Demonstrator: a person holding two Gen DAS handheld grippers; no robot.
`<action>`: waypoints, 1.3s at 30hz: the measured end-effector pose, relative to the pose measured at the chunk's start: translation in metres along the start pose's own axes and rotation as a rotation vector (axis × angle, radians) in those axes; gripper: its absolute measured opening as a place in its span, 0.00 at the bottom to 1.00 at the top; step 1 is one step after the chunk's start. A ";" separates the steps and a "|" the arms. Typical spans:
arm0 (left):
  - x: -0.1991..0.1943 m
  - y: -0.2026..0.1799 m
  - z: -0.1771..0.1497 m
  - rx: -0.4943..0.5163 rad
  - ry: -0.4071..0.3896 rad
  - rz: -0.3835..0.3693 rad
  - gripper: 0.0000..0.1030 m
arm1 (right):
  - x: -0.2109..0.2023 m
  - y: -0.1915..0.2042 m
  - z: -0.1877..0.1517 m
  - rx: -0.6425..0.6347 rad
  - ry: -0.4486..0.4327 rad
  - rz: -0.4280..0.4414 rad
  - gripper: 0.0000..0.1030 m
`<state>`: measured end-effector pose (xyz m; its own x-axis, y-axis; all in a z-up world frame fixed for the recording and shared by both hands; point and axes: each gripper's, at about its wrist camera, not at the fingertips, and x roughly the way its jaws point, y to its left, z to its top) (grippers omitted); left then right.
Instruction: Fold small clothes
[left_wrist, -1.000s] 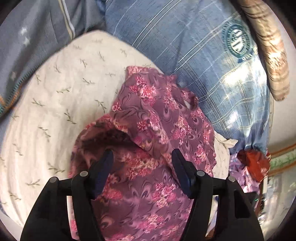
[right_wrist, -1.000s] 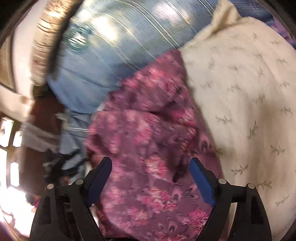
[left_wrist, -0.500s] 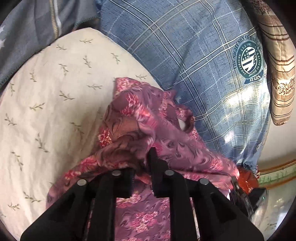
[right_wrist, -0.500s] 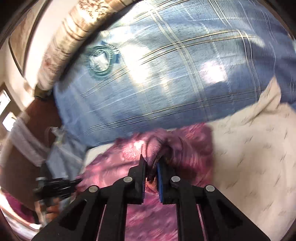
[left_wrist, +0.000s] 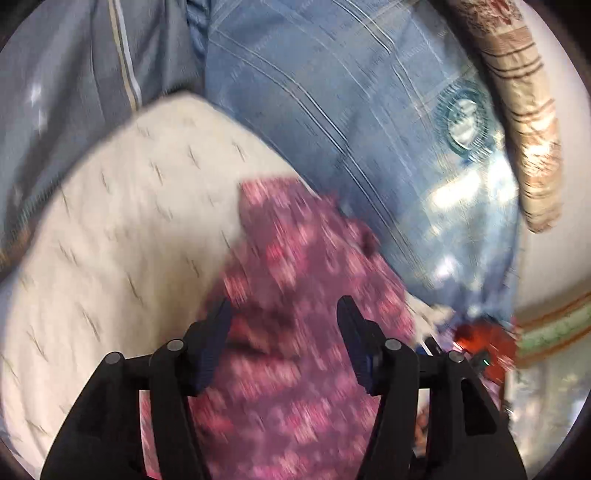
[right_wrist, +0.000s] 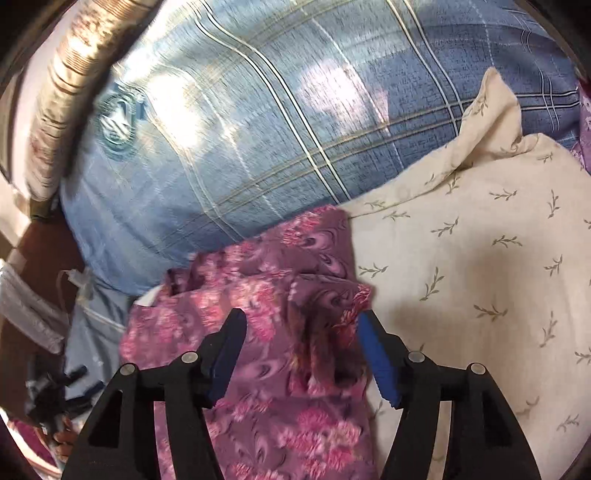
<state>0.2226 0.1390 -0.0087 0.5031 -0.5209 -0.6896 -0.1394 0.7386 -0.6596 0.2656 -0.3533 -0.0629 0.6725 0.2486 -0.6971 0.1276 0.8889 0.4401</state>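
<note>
Blue plaid pillow with pale cross-lines and a round teal badge (right_wrist: 258, 122): far ahead of both grippers, filling the background. Likely just bedding at the edge of the work area.

Cream cloth printed with small olive sprigs (right_wrist: 480, 240): ahead and to the outer right of the right gripper, to the outer left of the left gripper (left_wrist: 282, 338). It lies under the garment and seems to serve as the folding surface.

Beige striped bolster (left_wrist: 528, 122): far ahead, upper right of the left gripper, beyond the pillow.

Purple floral fabric garment with pink blossoms (right_wrist: 280, 295): directly between and ahead of both grippers' fingers, lying on the cream cloth, its far end touching the plaid pillow. Long axis runs away from the grippers, near end passing under them, far end narrowing to a corner toward the pillow. A raised, doubled-over ridge sits just inside the right gripper's right finger, probably a fold just laid.

Right gripper (right_wrist: 299, 349): jaws spread wide, gripping nothing, poised above the garment.

Left gripper: jaws equally wide, nothing held; view smeared by motion, so contact with the cloth cannot be told.
</note>
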 end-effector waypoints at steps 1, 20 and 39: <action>0.010 -0.002 0.004 0.009 0.018 0.014 0.56 | 0.010 0.002 -0.001 -0.001 0.027 -0.013 0.62; -0.062 0.036 -0.085 0.206 0.176 0.212 0.58 | -0.119 0.029 -0.096 -0.231 0.033 -0.016 0.50; -0.058 0.095 -0.210 0.153 0.373 0.205 0.59 | -0.165 -0.062 -0.264 -0.177 0.347 -0.057 0.50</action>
<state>0.0011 0.1496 -0.0938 0.1328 -0.4549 -0.8806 -0.0628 0.8828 -0.4655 -0.0453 -0.3477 -0.1248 0.3774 0.2850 -0.8811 0.0097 0.9502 0.3115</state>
